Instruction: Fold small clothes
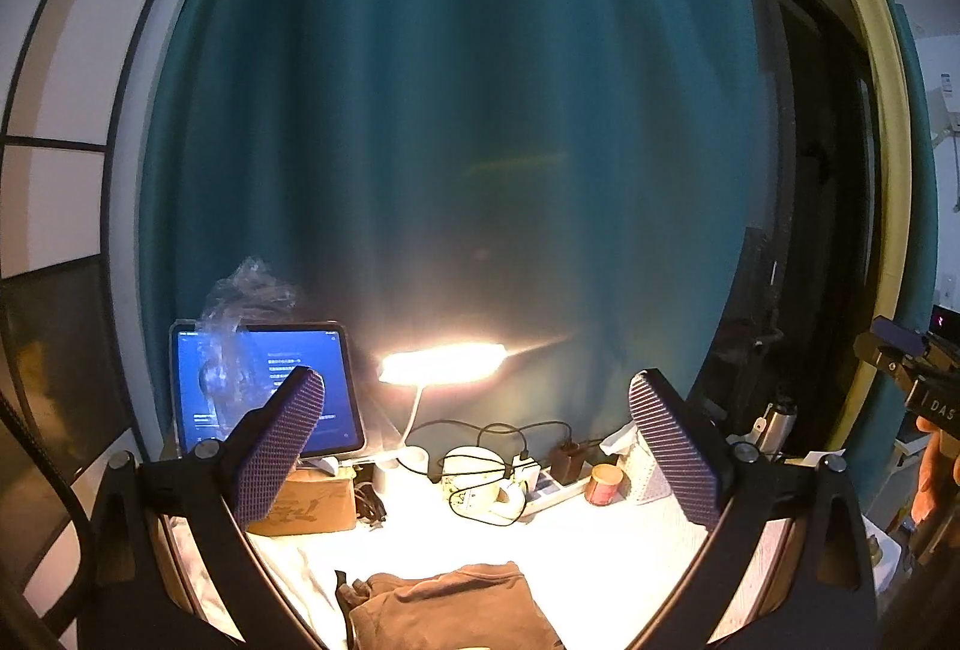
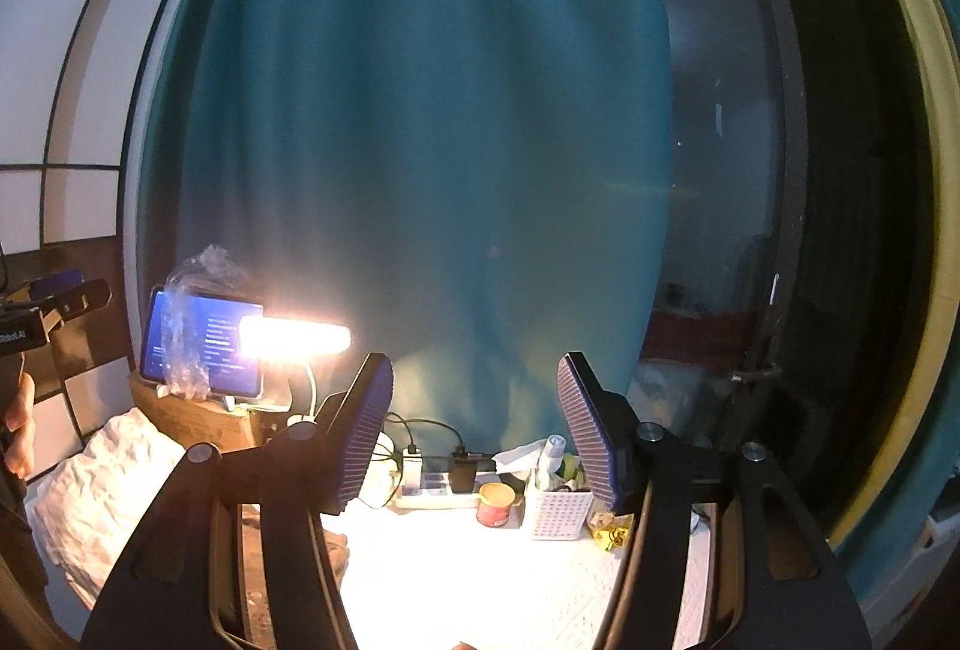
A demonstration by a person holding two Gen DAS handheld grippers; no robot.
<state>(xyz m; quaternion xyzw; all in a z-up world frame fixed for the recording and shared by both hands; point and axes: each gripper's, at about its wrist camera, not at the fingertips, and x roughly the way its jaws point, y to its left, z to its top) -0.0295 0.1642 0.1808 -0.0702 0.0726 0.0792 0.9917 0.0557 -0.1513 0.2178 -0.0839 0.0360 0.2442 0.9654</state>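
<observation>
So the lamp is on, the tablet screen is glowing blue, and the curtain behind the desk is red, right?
Almost. The lamp is on and the tablet glows blue, but the curtain is teal, not red. The left wrist view shows it hanging behind the desk; the right wrist view shows the same.

- The white bench (image 1: 600,548) is filling the lower frame, lamp-lit.
- A brown garment (image 1: 450,608) is lying at its bottom centre.
- A power strip (image 2: 432,491), red tin (image 2: 495,505) and white basket (image 2: 558,513) are sitting along its back edge.
</observation>
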